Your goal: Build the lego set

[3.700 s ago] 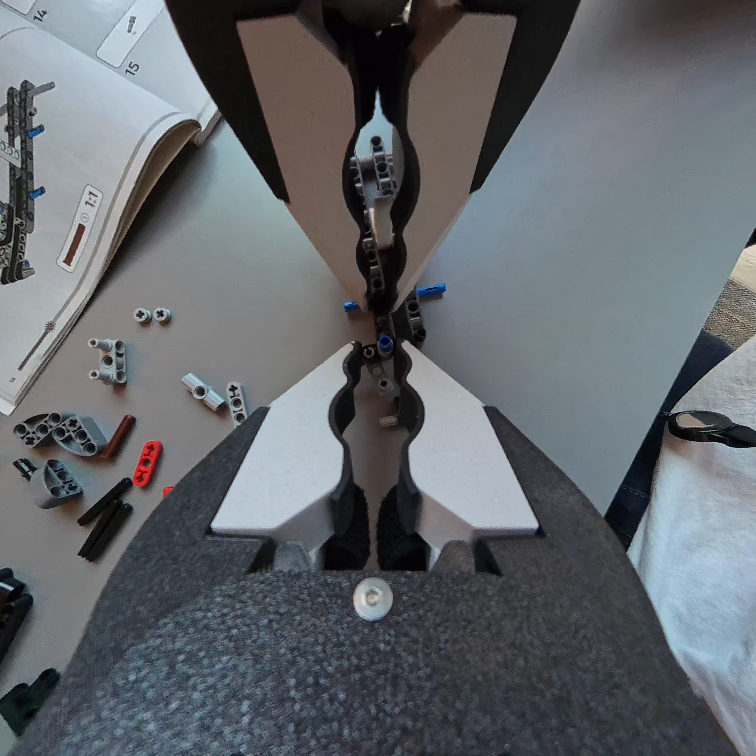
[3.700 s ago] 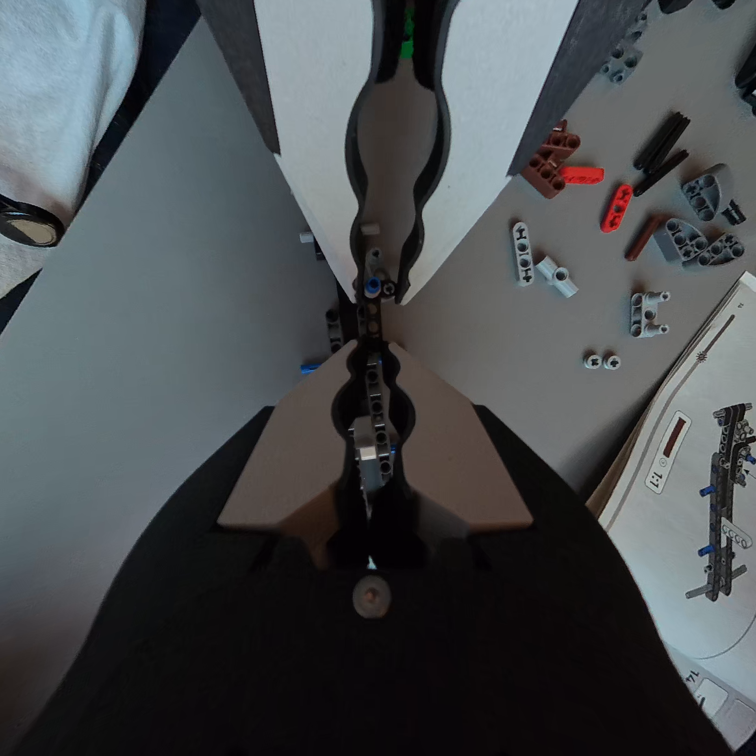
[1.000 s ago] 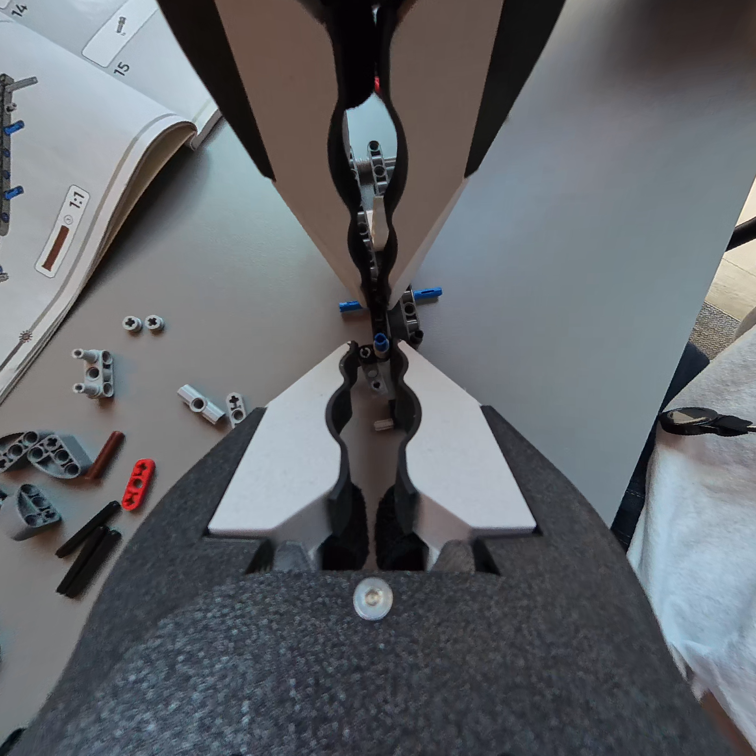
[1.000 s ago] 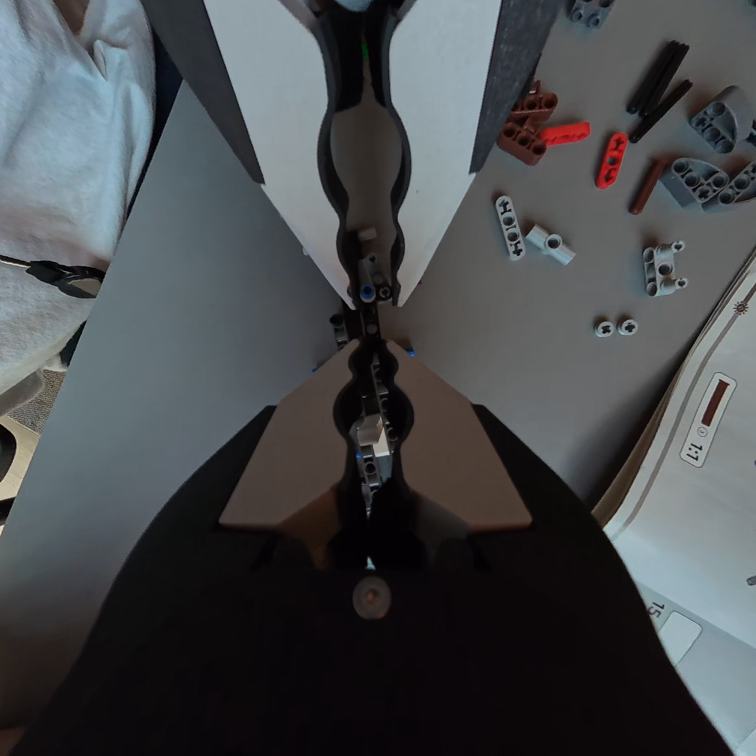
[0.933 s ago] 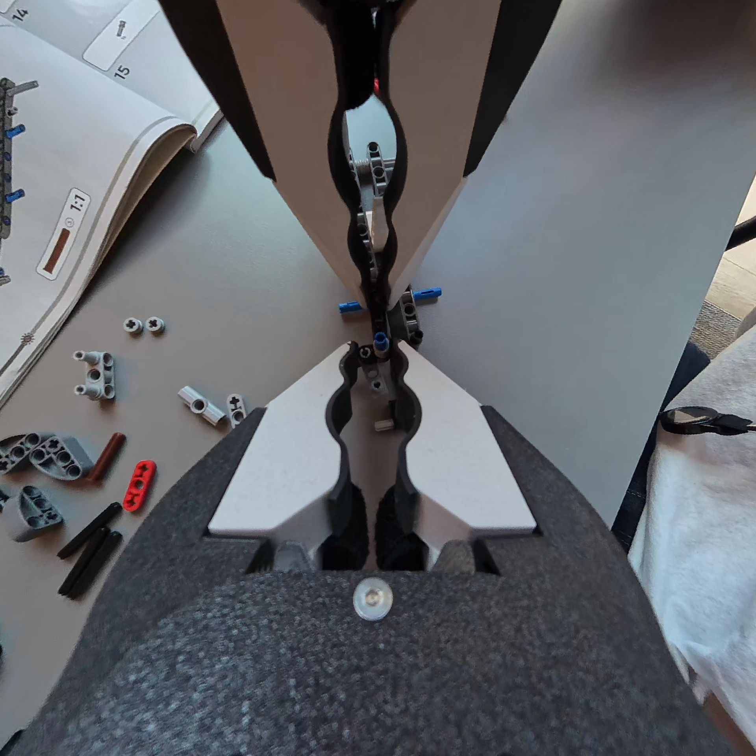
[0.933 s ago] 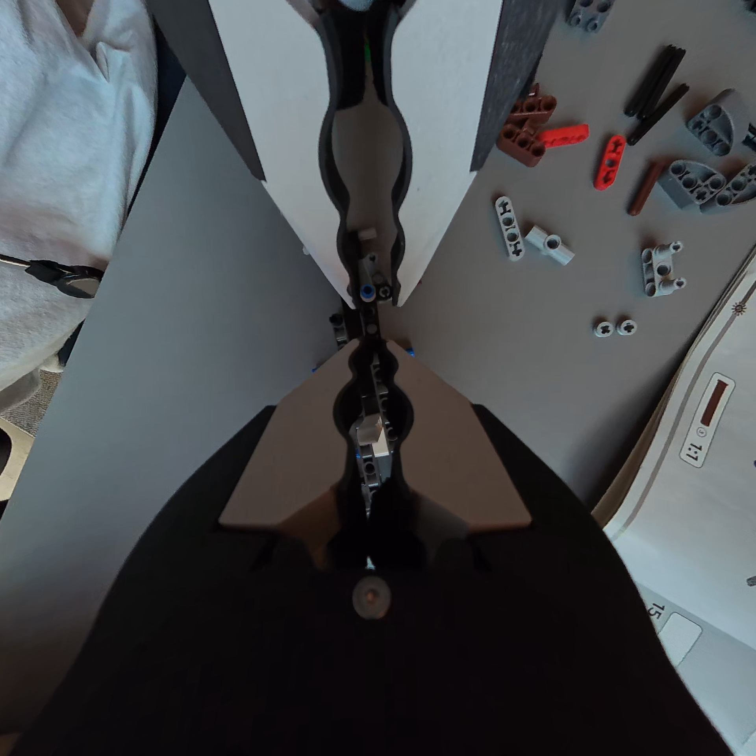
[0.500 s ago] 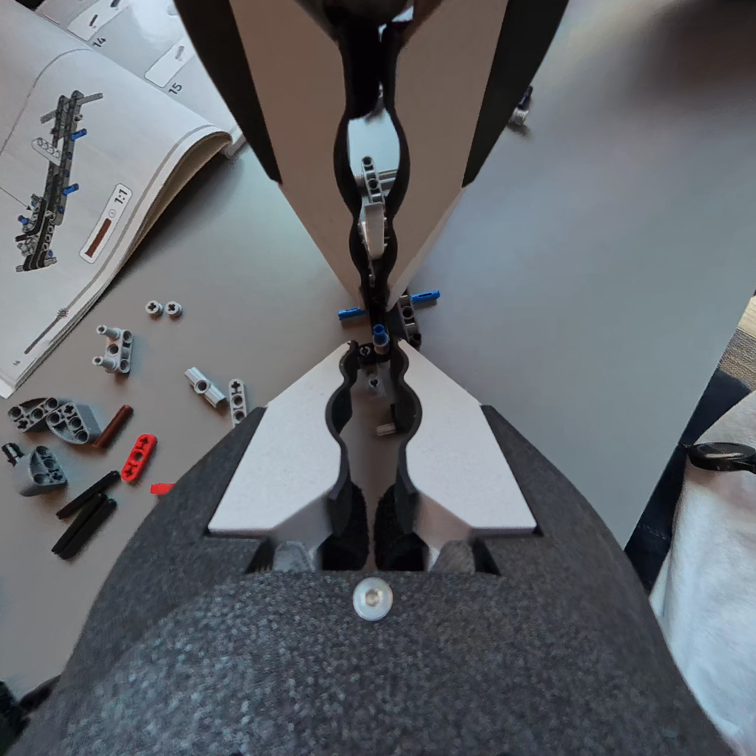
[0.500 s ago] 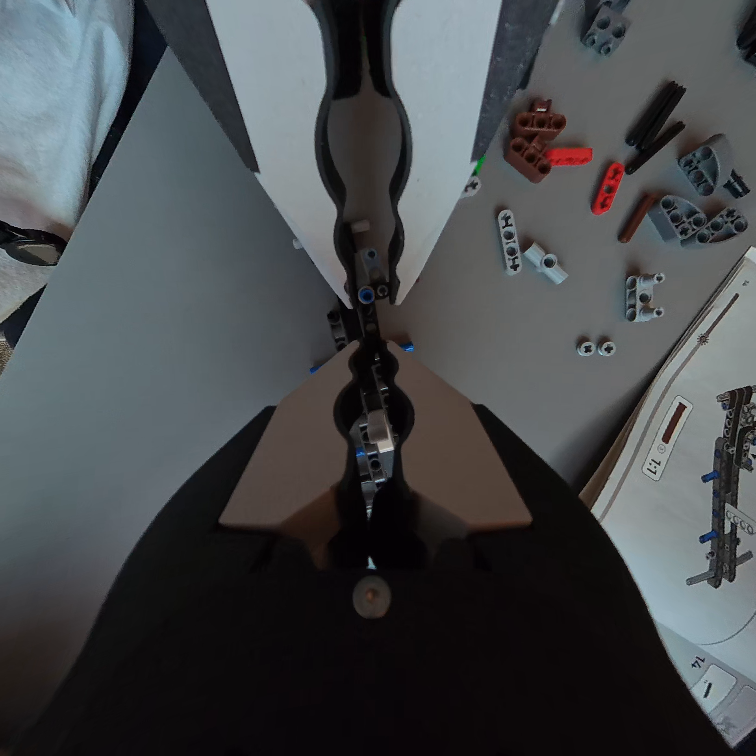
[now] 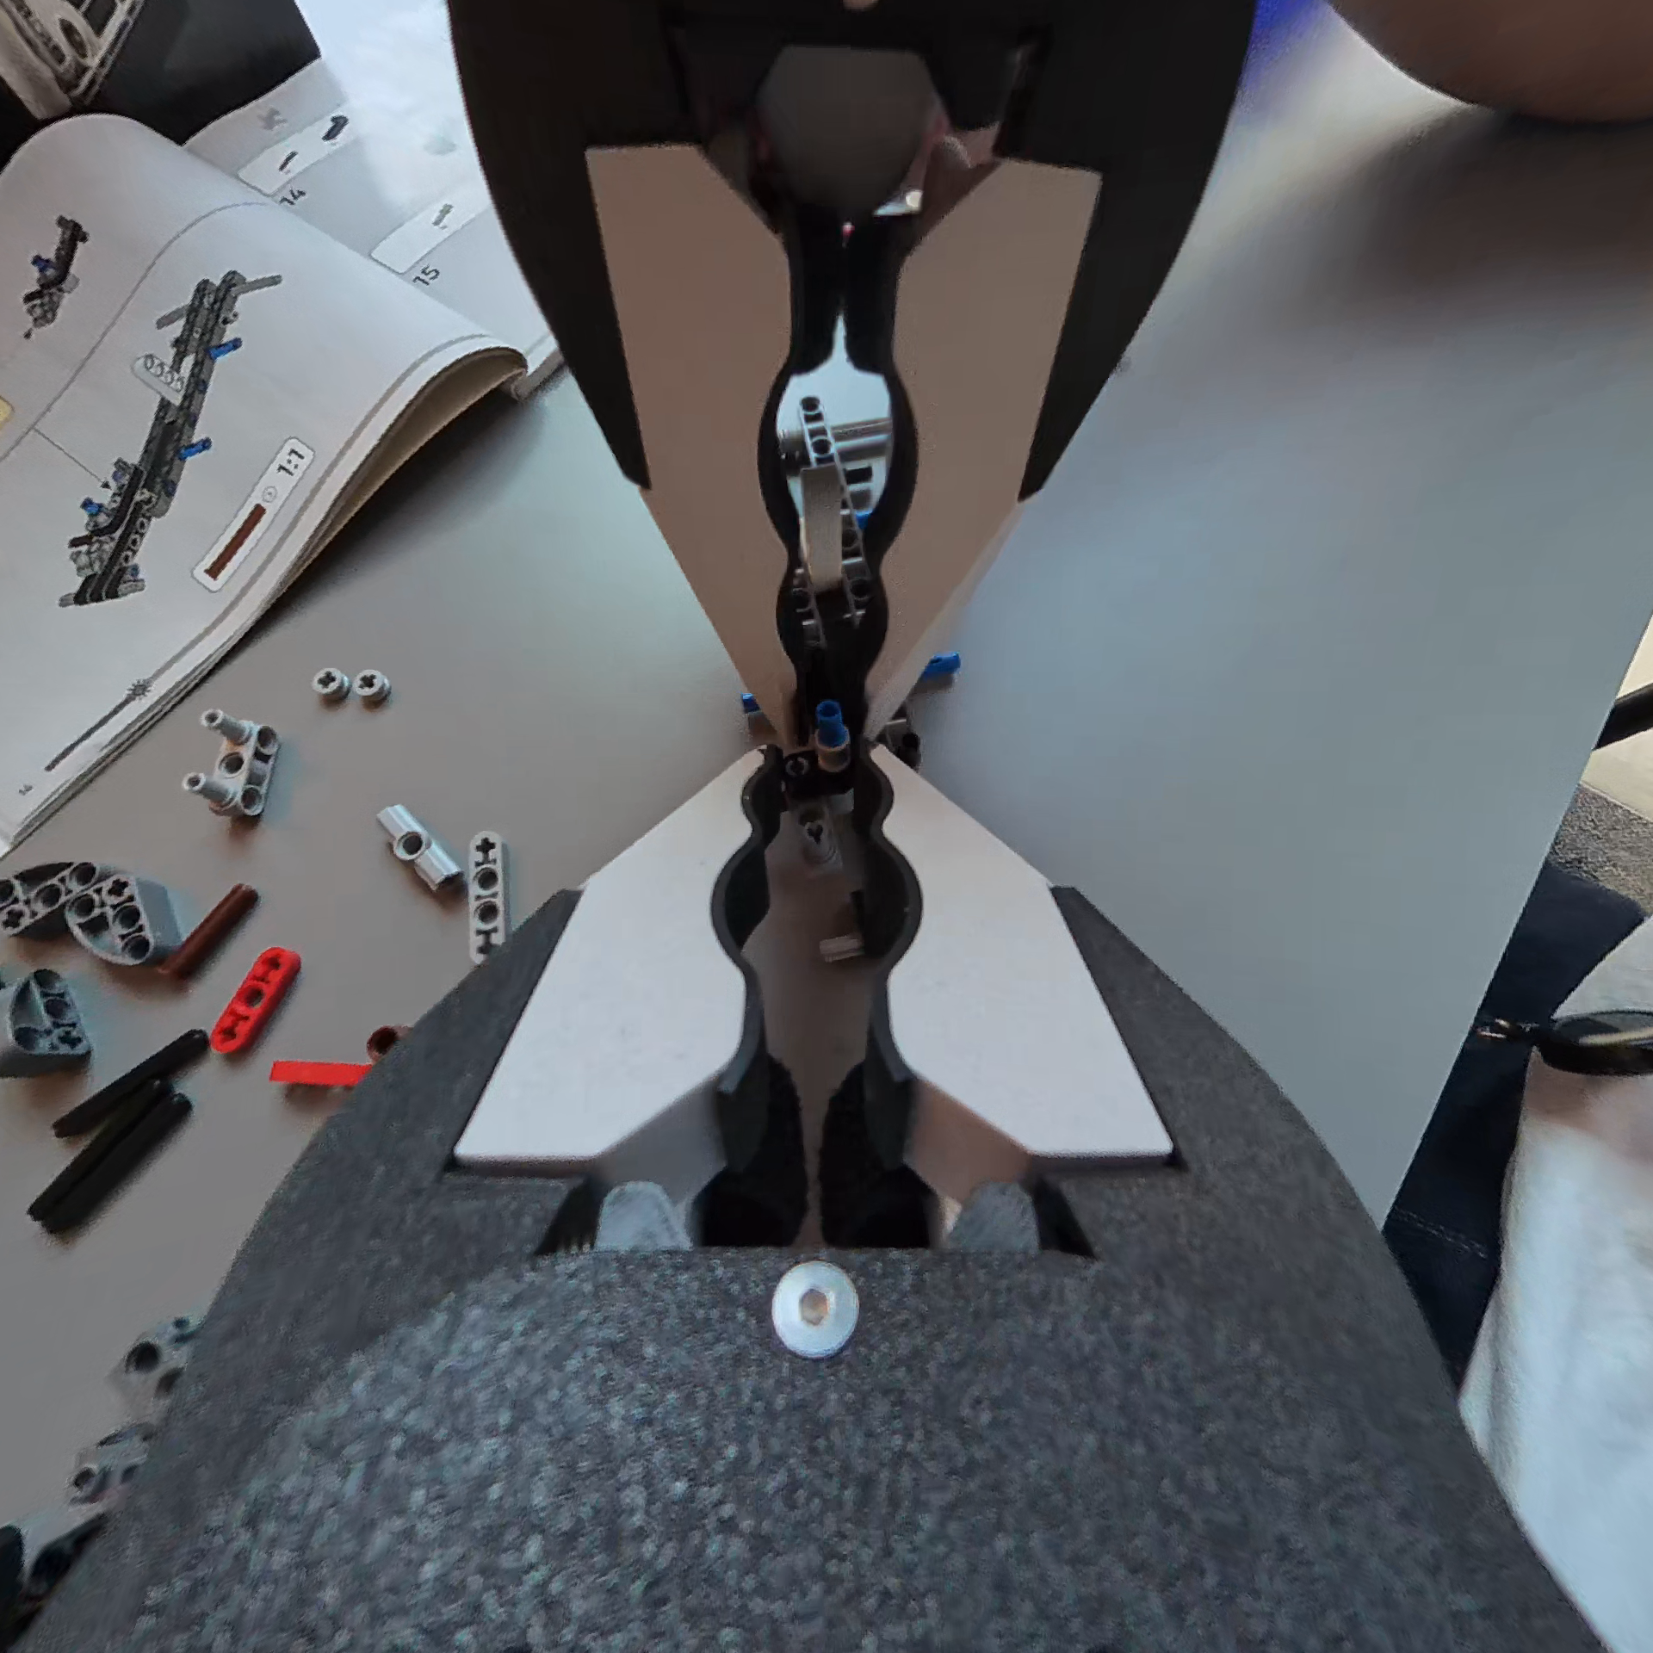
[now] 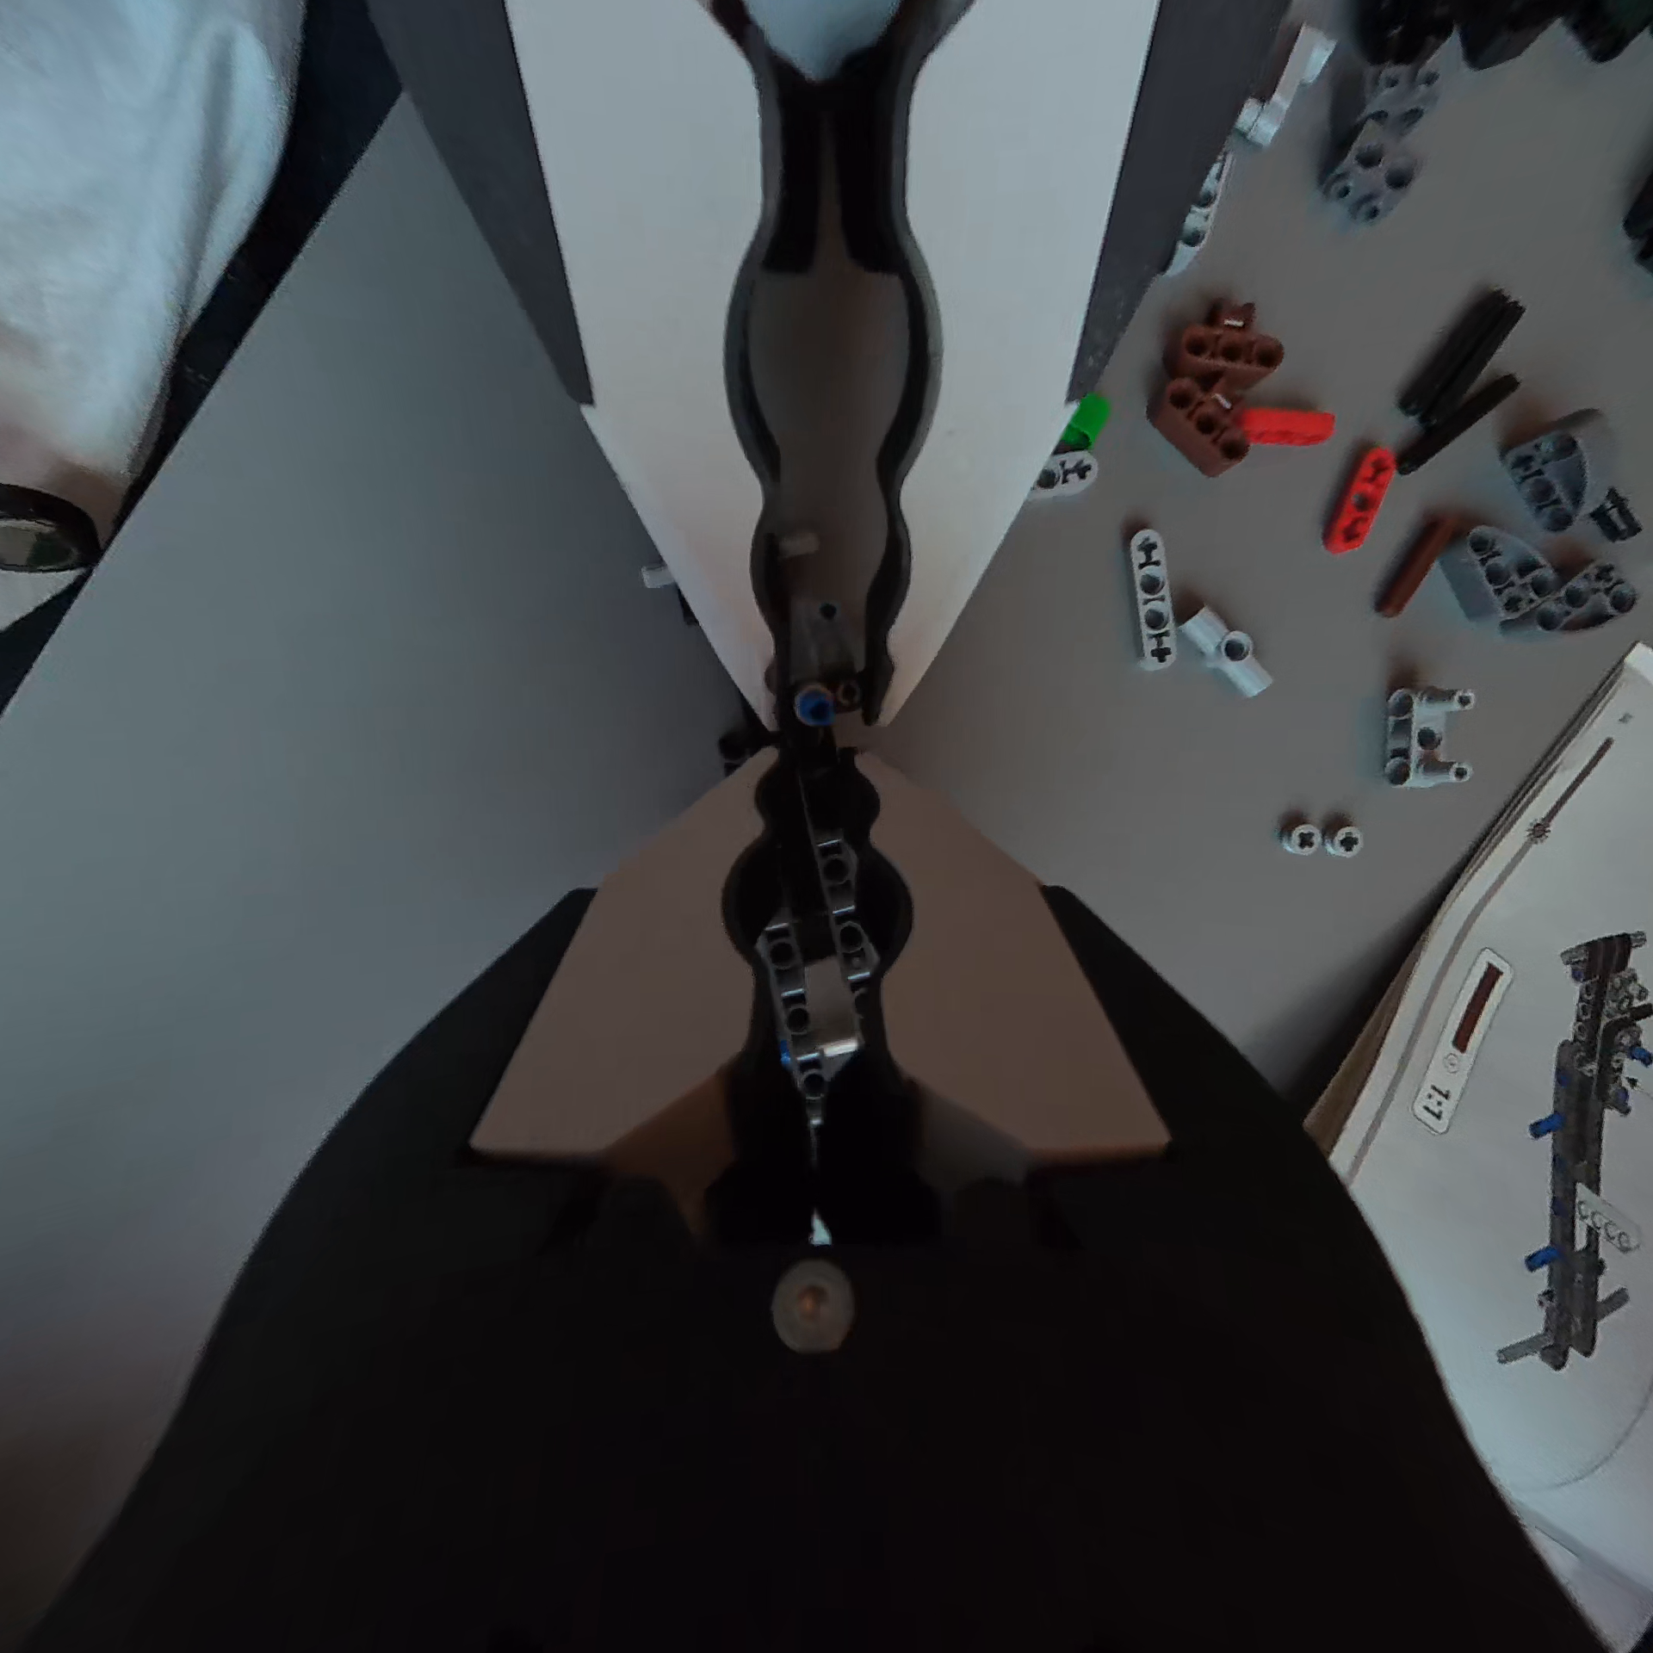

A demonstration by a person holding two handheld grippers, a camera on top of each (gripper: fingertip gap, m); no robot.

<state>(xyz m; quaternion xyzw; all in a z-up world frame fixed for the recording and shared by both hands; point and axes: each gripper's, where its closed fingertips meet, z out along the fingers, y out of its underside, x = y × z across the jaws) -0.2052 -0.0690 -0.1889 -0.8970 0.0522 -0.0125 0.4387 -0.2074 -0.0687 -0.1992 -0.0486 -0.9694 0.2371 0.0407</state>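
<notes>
A long dark grey Lego beam assembly (image 9: 827, 537) with blue pins is held in the air between both grippers, which face each other tip to tip. My left gripper (image 9: 818, 760) is shut on its near end. My right gripper (image 9: 827, 707) comes in from the top of the left wrist view and is shut on the far end. In the right wrist view my right gripper (image 10: 818, 760) is shut on the assembly (image 10: 823, 966), and the left gripper (image 10: 827, 707) closes on it from above. Much of the assembly is hidden between the fingers.
On the grey table (image 9: 1252, 626) lie an open instruction booklet (image 9: 179, 402), grey connectors (image 9: 237, 760), a red beam (image 9: 255, 988), black axles (image 9: 116, 1127) and a brown axle (image 9: 210, 930). Brown pieces (image 10: 1216, 385) and a green part (image 10: 1087, 420) lie nearby. A person in white sits at the table edge (image 9: 1565, 1252). My two grippers' fingertips are within a few centimetres of each other. Left tips and right tips are each some 15 centimetres from the brown axle (image 9: 210, 930). Seen from the right wrist view (image 10: 1416, 568) as well.
Both grippers, still shut on the assembly, have risen from the table. More of the booklet and the loose parts now shows. The grip has not changed.
</notes>
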